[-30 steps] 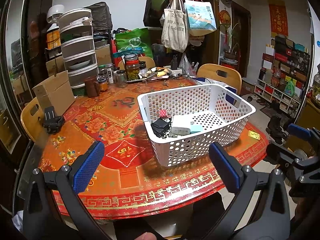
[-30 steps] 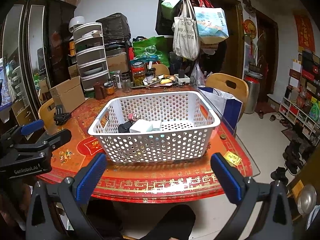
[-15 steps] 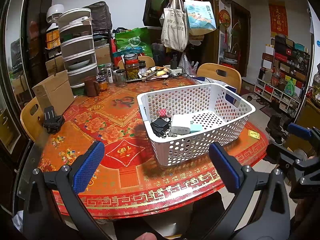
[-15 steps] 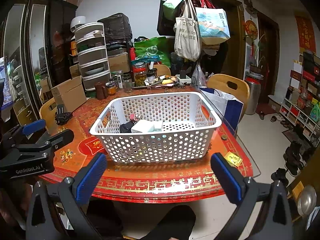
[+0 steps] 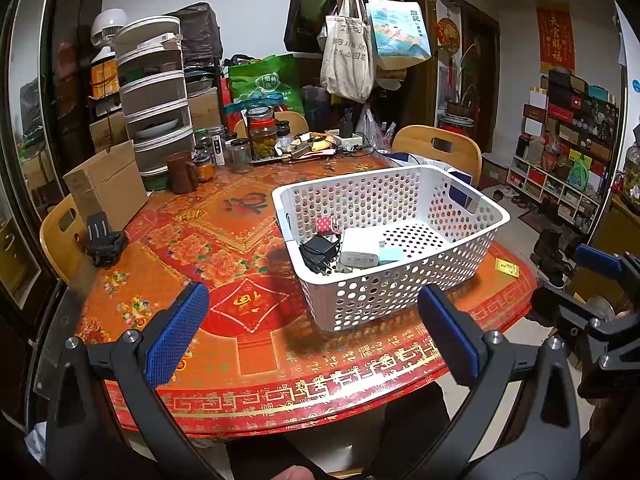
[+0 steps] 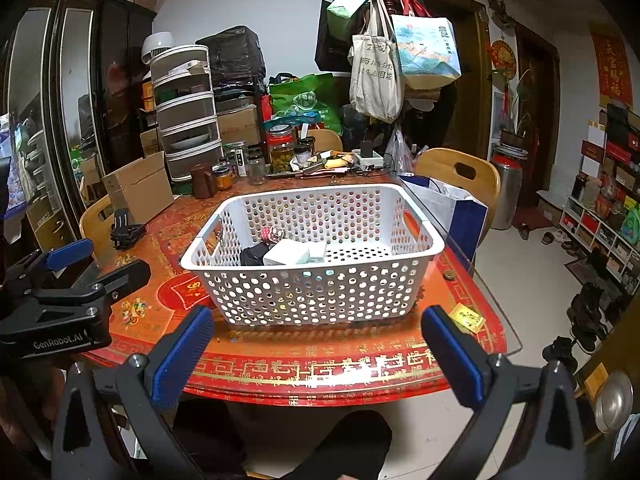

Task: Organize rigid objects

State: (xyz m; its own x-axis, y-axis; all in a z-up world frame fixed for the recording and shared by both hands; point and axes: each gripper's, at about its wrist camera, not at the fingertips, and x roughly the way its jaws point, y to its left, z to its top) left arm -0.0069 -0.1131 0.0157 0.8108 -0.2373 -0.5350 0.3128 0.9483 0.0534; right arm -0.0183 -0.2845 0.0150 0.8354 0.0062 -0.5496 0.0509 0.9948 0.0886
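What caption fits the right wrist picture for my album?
Open right claw faces a white basket of chargers on the red table.

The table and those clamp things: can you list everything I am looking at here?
White perforated plastic basket: one, mid-table.
Black plug adapter: one, inside basket.
White rectangular charger block: one, inside basket.
Pale blue small charger: one, inside basket.
Red patterned small object: one, inside basket.
Brown cardboard box: one, table's left edge.
Black plastic clip: one, beside box.
Brown ceramic mug: one, far side.
Yellow small card: one, right edge.
Left claw: blue pads, open, empty.
Right claw: blue pads, open, empty.
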